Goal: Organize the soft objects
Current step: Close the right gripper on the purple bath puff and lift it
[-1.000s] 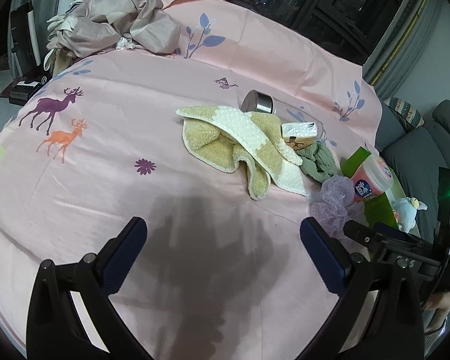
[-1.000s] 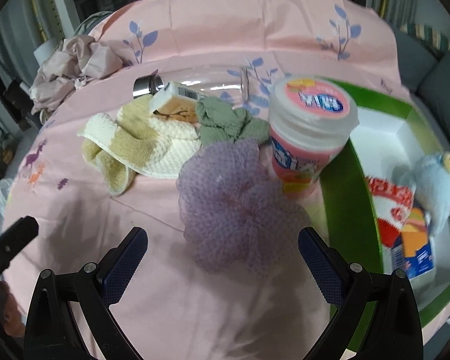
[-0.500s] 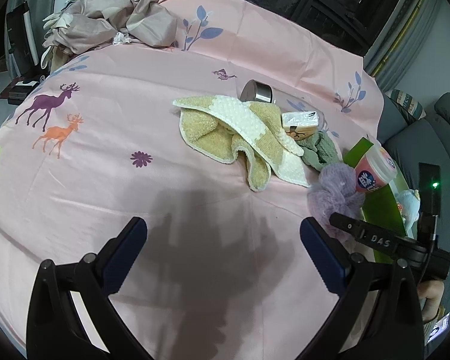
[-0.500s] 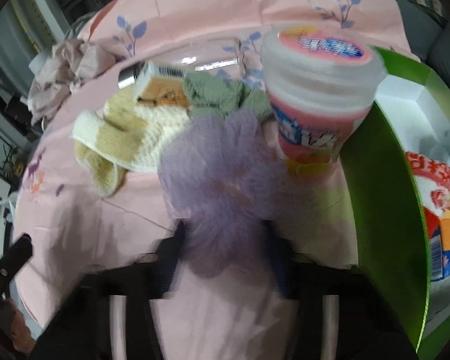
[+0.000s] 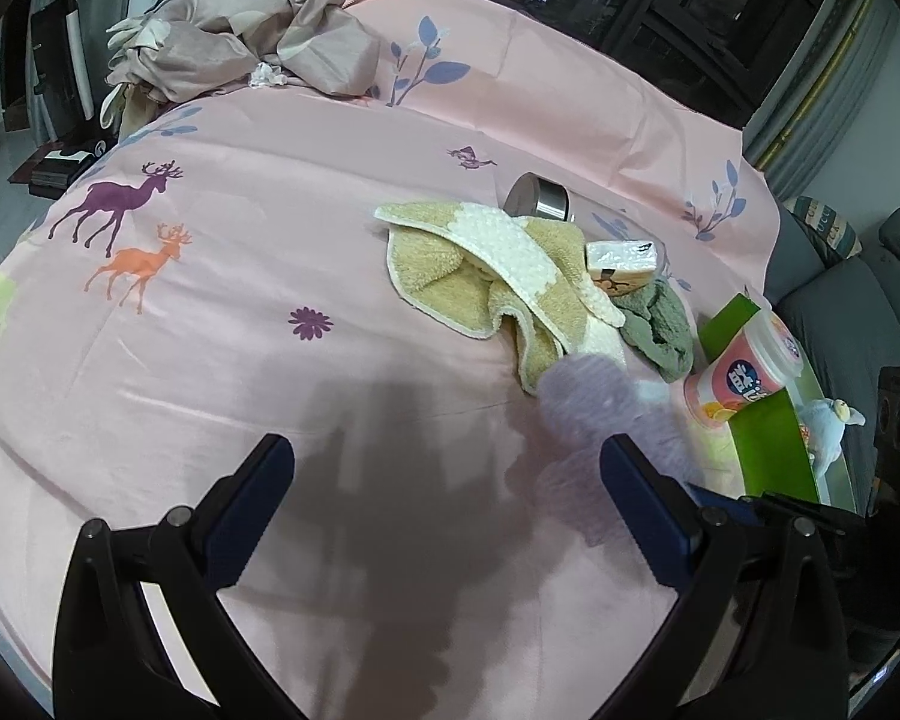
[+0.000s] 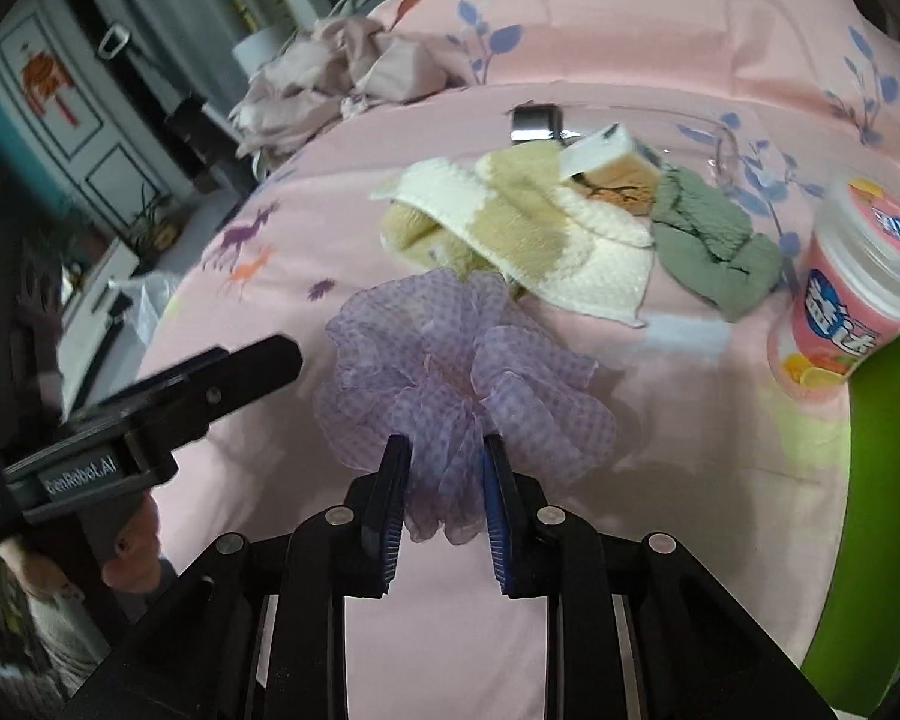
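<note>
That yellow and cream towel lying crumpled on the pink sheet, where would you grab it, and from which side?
Probably the raised cream fold that arches over the yellow and cream towel: it stands up off the pink sheet, so jaws could close across it. Come from above on the towel's open side, toward the deer prints; the other side is crowded by a small box and a green cloth.

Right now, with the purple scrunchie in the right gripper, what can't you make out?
- Green box contents: right wrist view, cut off by the edge.
- Scrunchie: left wrist view, blurred.
- Clear bottle behind the towel: barely visible.
- Right gripper: only its tip shows in the left view.
</note>
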The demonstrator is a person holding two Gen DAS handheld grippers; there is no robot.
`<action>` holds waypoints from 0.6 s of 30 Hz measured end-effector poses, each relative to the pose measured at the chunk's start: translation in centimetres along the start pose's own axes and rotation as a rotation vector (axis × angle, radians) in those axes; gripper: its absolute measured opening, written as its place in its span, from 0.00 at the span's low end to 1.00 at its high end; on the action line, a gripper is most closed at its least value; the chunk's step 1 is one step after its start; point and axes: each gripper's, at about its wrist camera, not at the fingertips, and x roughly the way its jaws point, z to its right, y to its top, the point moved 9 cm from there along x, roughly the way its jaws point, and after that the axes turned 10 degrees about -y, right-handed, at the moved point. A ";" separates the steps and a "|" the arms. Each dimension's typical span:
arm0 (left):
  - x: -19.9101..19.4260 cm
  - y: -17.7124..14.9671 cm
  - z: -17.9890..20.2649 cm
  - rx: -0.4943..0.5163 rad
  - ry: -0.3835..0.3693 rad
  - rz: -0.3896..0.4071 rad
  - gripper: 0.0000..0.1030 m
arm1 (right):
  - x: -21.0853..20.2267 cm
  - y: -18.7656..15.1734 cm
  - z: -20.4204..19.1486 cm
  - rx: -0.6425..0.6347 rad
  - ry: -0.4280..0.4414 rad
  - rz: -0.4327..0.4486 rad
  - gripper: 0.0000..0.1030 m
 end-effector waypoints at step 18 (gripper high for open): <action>2.6 -2.8 3.5 0.084 -0.110 -0.131 0.62 | -0.3 1.3 4.7 0.247 0.052 0.053 0.76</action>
